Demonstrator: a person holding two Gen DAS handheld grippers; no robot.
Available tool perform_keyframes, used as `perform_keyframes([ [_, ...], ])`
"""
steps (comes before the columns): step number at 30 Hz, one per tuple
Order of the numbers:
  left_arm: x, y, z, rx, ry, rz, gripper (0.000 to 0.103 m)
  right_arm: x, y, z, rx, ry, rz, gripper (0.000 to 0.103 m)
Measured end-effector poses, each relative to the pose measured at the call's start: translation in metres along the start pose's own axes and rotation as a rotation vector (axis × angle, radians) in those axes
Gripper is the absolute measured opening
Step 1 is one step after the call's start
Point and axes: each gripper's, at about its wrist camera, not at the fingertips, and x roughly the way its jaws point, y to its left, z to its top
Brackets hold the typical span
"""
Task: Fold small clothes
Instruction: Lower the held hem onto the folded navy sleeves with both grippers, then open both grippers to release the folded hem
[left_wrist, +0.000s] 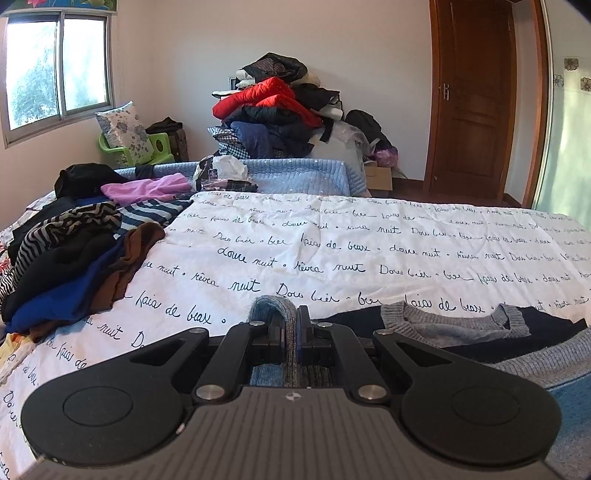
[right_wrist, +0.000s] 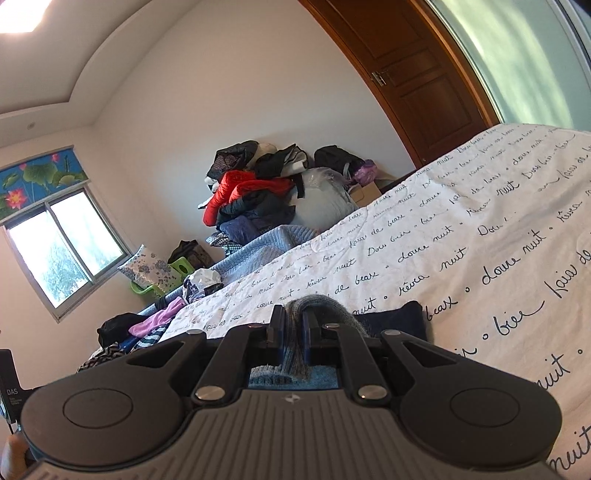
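A small knitted sweater (left_wrist: 443, 326) in grey, navy and light blue lies on the white bedspread (left_wrist: 332, 258) printed with black script. My left gripper (left_wrist: 291, 332) is shut on a fold of its grey-blue knit, which bulges up between the pads. In the right wrist view my right gripper (right_wrist: 293, 332) is shut on another grey-blue edge of the sweater (right_wrist: 325, 306), with a navy part (right_wrist: 399, 319) lying just past the fingers. That view is strongly tilted. The sweater's lower part is hidden under both grippers.
A heap of unfolded clothes (left_wrist: 74, 258) in black, stripes, blue, brown and pink covers the bed's left side. Behind the bed a tall pile of jackets (left_wrist: 273, 114) leans on the wall. A wooden door (left_wrist: 476, 99) stands right, a green chair (left_wrist: 140, 147) under the window.
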Motion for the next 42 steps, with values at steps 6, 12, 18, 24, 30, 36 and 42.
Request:
perform_keyframes([
  [6, 0.021, -0.01, 0.005, 0.02, 0.007, 0.015, 0.007, 0.017, -0.009, 0.001, 0.018, 0.011, -0.024, 0.01],
  [12, 0.051, -0.011, 0.003, -0.01, 0.063, 0.022, 0.007, 0.041, -0.02, 0.001, 0.041, 0.041, -0.057, 0.01],
  [18, 0.068, -0.009, 0.003, -0.029, 0.092, 0.018, 0.007, 0.059, -0.035, -0.002, 0.081, 0.068, -0.081, 0.01],
  [24, 0.082, -0.008, 0.006, -0.07, 0.124, -0.004, 0.007, 0.07, -0.045, -0.001, 0.112, 0.076, -0.101, 0.01],
  [30, 0.104, -0.005, 0.006, -0.115, 0.198, -0.006, 0.015, 0.085, -0.059, -0.002, 0.197, 0.111, -0.119, 0.011],
  [36, 0.107, 0.007, 0.008, -0.193, 0.218, -0.037, 0.017, 0.102, -0.068, -0.003, 0.252, 0.148, -0.193, 0.027],
  [42, 0.106, 0.014, 0.013, -0.237, 0.221, -0.047, 0.021, 0.101, -0.067, 0.009, 0.215, 0.085, -0.238, 0.076],
])
